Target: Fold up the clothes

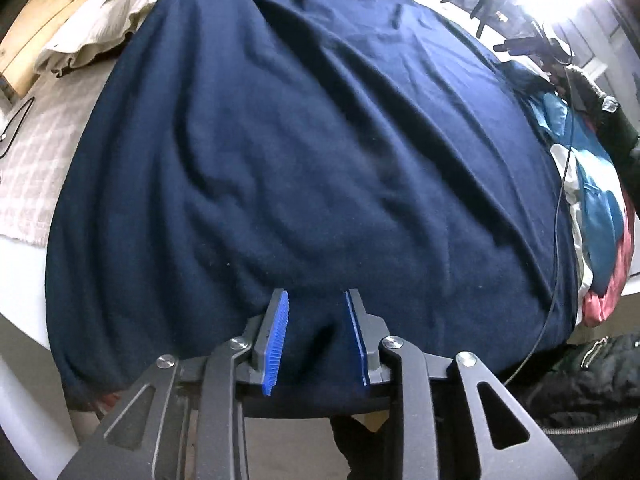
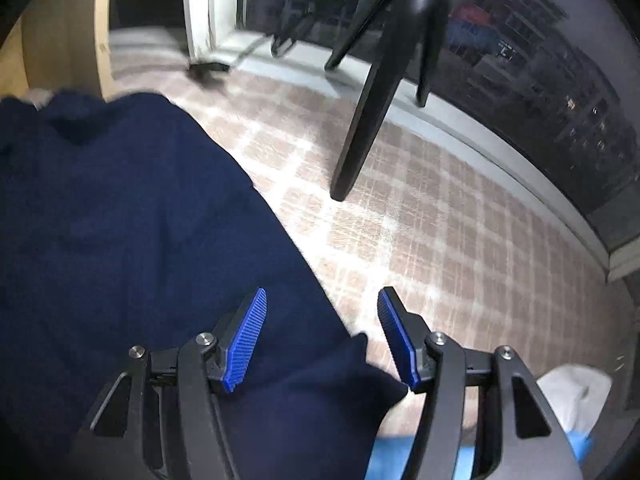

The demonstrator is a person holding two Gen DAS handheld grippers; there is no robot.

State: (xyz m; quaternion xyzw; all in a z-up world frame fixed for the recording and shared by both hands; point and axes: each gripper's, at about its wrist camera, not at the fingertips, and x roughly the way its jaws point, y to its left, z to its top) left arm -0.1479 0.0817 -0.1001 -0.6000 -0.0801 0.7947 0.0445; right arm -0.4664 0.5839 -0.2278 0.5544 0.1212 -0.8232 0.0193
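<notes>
A large navy garment (image 1: 320,140) lies spread and lightly wrinkled over a checked bed cover (image 1: 32,160). In the left wrist view my left gripper (image 1: 316,294) hovers over its near hem, open, with cloth below the blue pads but not pinched. In the right wrist view the same navy garment (image 2: 120,220) fills the left half. There my right gripper (image 2: 323,290) stands open over the garment's right edge, its left pad above the cloth and its right pad above the checked bed cover (image 2: 440,240). A corner of the cloth lies under the jaws.
A heap of blue, white and red clothes (image 1: 600,208) sits at the garment's right. A cream ruffled cloth (image 1: 100,28) lies at the far left by a wooden board. A black tripod leg (image 2: 372,100) stands on the cover near the window (image 2: 540,60). A thin cable (image 1: 560,200) crosses the right side.
</notes>
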